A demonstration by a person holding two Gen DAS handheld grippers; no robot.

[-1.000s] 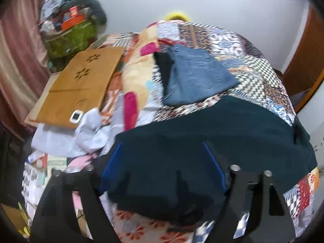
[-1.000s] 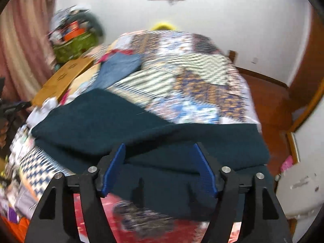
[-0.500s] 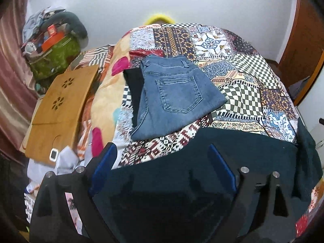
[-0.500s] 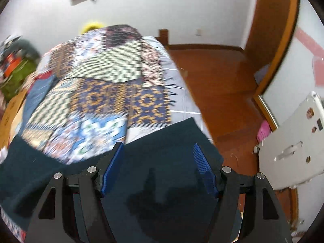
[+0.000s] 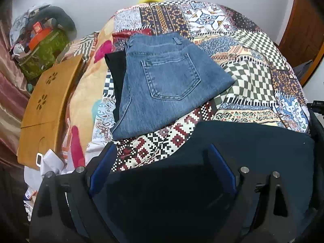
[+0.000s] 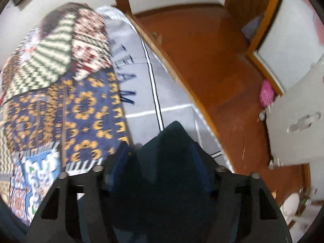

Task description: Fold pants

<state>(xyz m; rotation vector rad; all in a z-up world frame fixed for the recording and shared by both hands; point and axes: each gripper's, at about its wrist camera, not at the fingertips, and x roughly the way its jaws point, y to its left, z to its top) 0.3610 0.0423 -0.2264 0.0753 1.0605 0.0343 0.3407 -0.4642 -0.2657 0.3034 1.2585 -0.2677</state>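
Observation:
Dark teal pants (image 5: pixel 243 151) lie across the near end of a patchwork-covered bed (image 5: pixel 253 81). My left gripper (image 5: pixel 162 158) is open, its blue-padded fingers (image 5: pixel 102 168) spread over the pants' near left part. In the right wrist view, which is blurred, my right gripper (image 6: pixel 162 154) is open over the pants' right end (image 6: pixel 172 141), which lies at the bed's right edge. A folded pair of blue jeans (image 5: pixel 166 81) lies further up the bed on a black garment (image 5: pixel 115 68).
A wooden lap desk (image 5: pixel 44 109) and white cloth (image 5: pixel 50 160) lie at the bed's left. A green bag with clutter (image 5: pixel 40 48) stands at the back left. The wooden floor (image 6: pixel 212 60), a pink object (image 6: pixel 267 95) and a white door (image 6: pixel 297 117) are to the right.
Both grippers have moved forward and lower over the pants. The right gripper has swung right toward the bed's edge and floor. Both stay open.

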